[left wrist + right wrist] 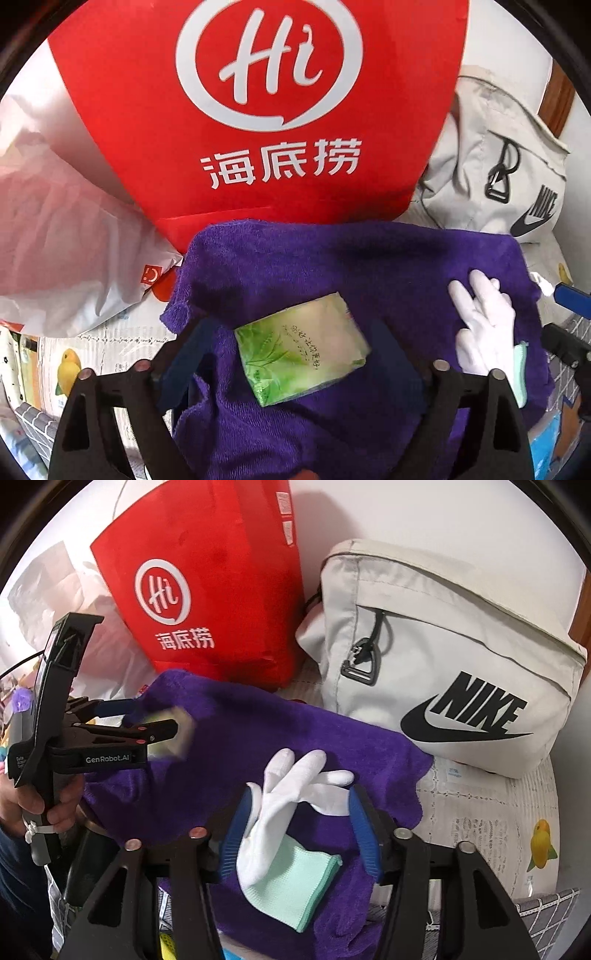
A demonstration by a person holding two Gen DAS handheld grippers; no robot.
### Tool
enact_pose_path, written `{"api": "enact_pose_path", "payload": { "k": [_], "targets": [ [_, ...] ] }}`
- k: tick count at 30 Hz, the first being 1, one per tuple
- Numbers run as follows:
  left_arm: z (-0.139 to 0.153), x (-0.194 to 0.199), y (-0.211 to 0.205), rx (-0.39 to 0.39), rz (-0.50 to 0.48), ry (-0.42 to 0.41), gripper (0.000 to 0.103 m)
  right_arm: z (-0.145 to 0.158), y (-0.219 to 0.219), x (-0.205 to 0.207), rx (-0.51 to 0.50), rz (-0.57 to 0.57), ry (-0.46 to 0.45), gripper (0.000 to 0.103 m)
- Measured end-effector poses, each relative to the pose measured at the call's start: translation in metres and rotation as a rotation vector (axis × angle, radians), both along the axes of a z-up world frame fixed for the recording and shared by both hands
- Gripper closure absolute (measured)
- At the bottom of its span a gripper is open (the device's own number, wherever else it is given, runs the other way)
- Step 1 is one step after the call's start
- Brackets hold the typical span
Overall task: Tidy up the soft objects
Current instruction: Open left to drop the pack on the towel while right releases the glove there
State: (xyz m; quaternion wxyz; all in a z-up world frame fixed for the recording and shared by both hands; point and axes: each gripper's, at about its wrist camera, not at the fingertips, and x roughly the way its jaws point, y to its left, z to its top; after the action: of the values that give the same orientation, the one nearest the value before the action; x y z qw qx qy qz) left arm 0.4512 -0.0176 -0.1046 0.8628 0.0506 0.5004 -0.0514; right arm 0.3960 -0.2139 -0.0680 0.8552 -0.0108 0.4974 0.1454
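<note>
Two tools in all. Left tool (295,354) spread wide around one green tissue pack (302,350), fingers apart from its sides in the left wrist view; in the right wrist view blurred there, so contact could not be told. Read "GenRobot.AI" on its side, gripped by one bare hand (40,801) at 9 o'clock in the right wrist view. Right tool (301,830) likewise spread wide, blue pads (364,834) either side of one white glove (291,801), no clamping seen.

Counted on the tabletop (480,812): one purple towel (332,266) spread at centre, carrying the tissue pack, the glove and one mint-green folded cloth (295,882). Glove lay partly over the cloth, fingers pointing toward 1 o'clock in the right wrist view. Pack sat toward 6 o'clock of the left wrist view, tilted, faint Chinese writing on it too small to read.

Behind the towel at 12 o'clock, one red bag (258,110) marked "Hi" in a white ring with "海底捞" beneath. At 2 o'clock, one pale grey bag (443,646) printed "NIKE" with the swoosh, black zip pull hanging. At 9 o'clock in the left wrist view, one white plastic bag (66,251) with a small red mark. Yellow bird prints (541,843) on the covering.
</note>
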Motion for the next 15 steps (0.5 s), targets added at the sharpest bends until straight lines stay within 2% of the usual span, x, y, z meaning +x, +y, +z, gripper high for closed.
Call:
{"api": "enact_pose_path", "payload": {
  "k": [6,8,11,15],
  "targets": [
    [0.017,-0.021,0.006,0.043,0.026,0.007,0.012,-0.003,-0.001,-0.005,0.011,-0.027,0.041,0.044],
    [0.021,-0.03,0.009,0.064,0.033,0.0,0.012,-0.003,-0.001,-0.009,-0.021,-0.042,0.049,0.044],
    [0.029,-0.046,0.018,0.019,0.048,0.005,0.012,0.003,0.003,-0.023,-0.096,-0.056,0.018,0.041],
    [0.041,-0.075,0.029,-0.006,0.082,0.004,0.012,0.017,0.004,-0.05,-0.085,-0.04,-0.039,0.034]
  ]
}}
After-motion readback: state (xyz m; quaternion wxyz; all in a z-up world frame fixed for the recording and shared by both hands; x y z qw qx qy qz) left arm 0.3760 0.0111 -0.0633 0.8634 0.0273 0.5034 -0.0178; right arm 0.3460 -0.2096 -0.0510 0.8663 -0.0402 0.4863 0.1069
